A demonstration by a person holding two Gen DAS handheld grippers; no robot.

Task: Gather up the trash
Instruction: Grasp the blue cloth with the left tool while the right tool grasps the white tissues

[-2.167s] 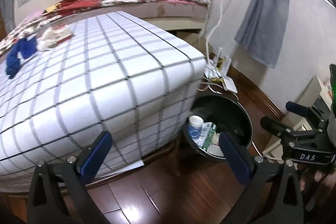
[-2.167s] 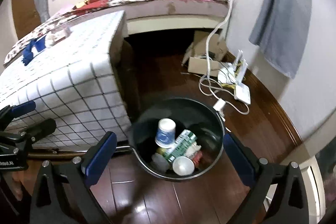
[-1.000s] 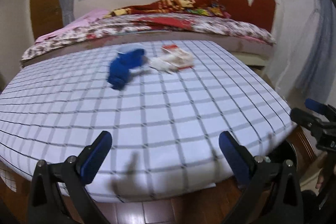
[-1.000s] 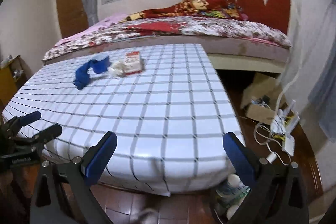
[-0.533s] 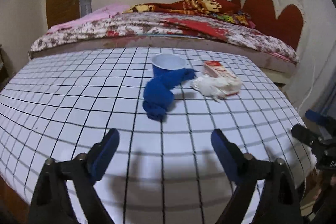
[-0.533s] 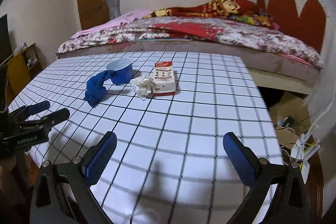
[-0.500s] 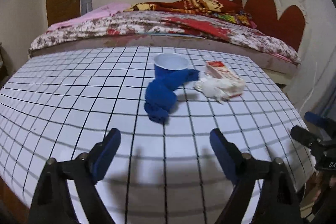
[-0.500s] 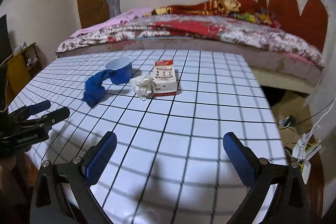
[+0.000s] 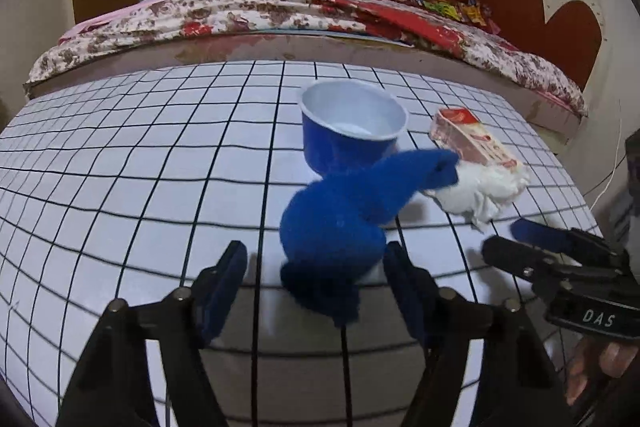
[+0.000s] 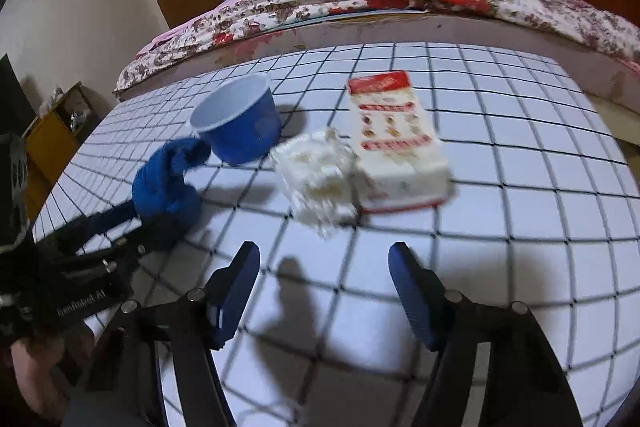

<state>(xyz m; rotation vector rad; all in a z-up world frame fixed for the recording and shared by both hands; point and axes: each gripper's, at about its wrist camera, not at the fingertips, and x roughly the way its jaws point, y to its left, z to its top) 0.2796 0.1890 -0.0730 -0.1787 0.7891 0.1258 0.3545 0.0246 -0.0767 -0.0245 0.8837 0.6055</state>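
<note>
In the left wrist view, the blue cloth (image 9: pixel 344 223) lies at frame centre on the checked table (image 9: pixel 120 167), its long axis running from lower centre up toward the right, its tip touching the white tissue wad (image 9: pixel 484 191). The blue cup (image 9: pixel 348 131) stands upright just behind it. The left gripper (image 9: pixel 320 291) has just been closing; its half-open jaws flank the cloth's near end, not pressing it. In the right wrist view, the red-and-white carton (image 10: pixel 396 143) lies flat, its long axis pointing up-frame. The right gripper (image 10: pixel 324 299), also just closing, is half open and empty.
</note>
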